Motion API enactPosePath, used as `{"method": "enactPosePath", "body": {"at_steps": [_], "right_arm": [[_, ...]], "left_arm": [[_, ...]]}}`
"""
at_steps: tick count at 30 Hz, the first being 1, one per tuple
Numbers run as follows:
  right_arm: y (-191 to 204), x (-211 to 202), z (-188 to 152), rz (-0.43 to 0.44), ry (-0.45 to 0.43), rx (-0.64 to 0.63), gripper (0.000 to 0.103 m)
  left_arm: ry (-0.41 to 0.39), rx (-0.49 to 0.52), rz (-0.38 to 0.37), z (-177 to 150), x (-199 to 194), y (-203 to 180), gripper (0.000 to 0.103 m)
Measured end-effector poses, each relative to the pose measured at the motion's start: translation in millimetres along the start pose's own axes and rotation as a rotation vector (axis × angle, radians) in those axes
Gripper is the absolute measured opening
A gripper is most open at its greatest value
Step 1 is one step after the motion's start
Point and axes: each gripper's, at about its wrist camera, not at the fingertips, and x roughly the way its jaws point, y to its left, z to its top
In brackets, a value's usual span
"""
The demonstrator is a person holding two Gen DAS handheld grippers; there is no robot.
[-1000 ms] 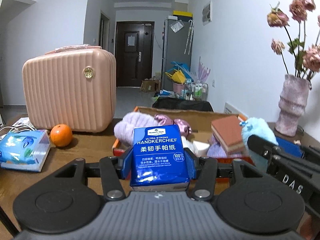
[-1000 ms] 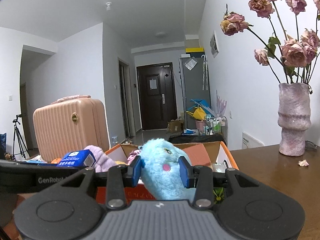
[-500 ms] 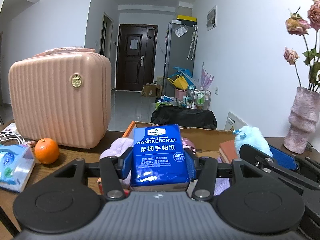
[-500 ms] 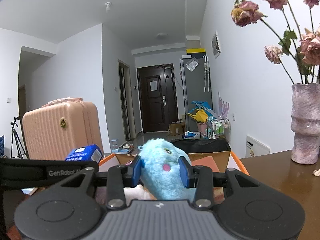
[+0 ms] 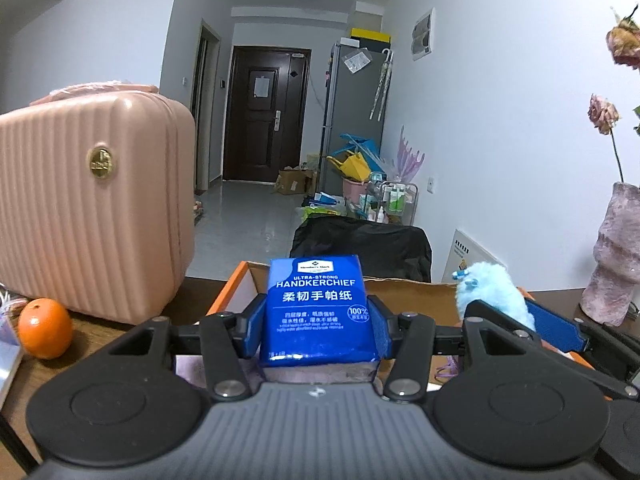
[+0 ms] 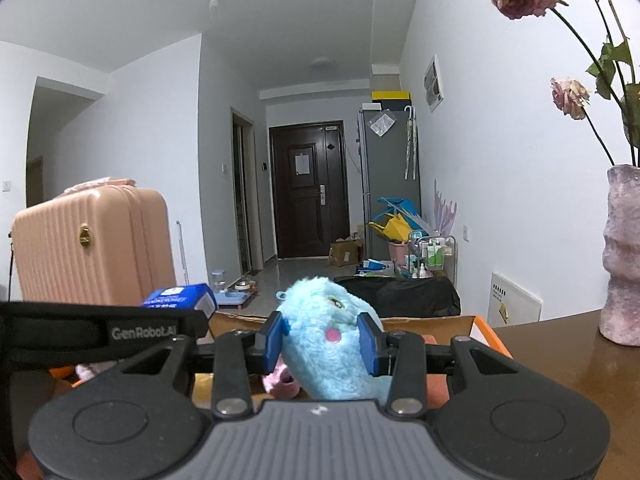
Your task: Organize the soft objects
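Left gripper (image 5: pixel 318 330) clamps one blue handkerchief pack (image 5: pixel 318 312); right gripper (image 6: pixel 322 344) clamps one blue plush toy (image 6: pixel 328 340). Both over one orange cardboard box (image 5: pixel 230 292). One pink suitcase (image 5: pixel 92 200), one orange (image 5: pixel 45 328), one vase (image 6: pixel 622 256).

The left gripper (image 5: pixel 318 330) clamps a blue handkerchief pack (image 5: pixel 318 312) between its blue pads, the pack standing upright above an orange-edged cardboard box (image 5: pixel 240 284). To the right, the right gripper (image 5: pixel 520 320) holds a light blue plush toy (image 5: pixel 486 290) over the same box. On the wooden table (image 5: pixel 100 332) at left stand a pink suitcase (image 5: pixel 92 204) and, just in front of it, an orange (image 5: pixel 45 328). A pink vase (image 5: pixel 616 264) stands at far right.
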Motion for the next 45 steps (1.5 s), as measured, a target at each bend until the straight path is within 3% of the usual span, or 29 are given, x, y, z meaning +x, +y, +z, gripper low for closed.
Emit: {"method": "enactPosePath", "body": {"at_steps": [6, 9, 11, 18, 23, 31, 45], "right_arm": [[0, 11, -1, 0.000, 0.009, -0.015, 0.039], [0, 8, -4, -0.003, 0.010, -0.006, 0.046], [-3, 10, -3, -0.003, 0.018, 0.012, 0.048], [-17, 7, -1, -0.025, 0.012, 0.081, 0.077], [-21, 3, 1, -0.024, -0.006, 0.104, 0.089], [-23, 0, 3, -0.045, -0.017, 0.121, 0.102], [-24, -19, -2, -0.101, -0.018, 0.071, 0.103]], "left_arm": [[0.023, -0.004, -0.006, 0, 17, 2, 0.053], [0.027, -0.011, -0.008, 0, 16, 3, 0.053], [0.028, -0.025, -0.014, 0, 15, 6, 0.059], [0.004, -0.072, -0.005, 7, 9, 17, 0.079], [-0.025, -0.087, 0.052, 11, 0, 19, 0.098], [-0.046, -0.077, 0.104, 13, -11, 24, 0.103], [-0.059, -0.045, 0.132, 5, -26, 30, 0.103]]}}
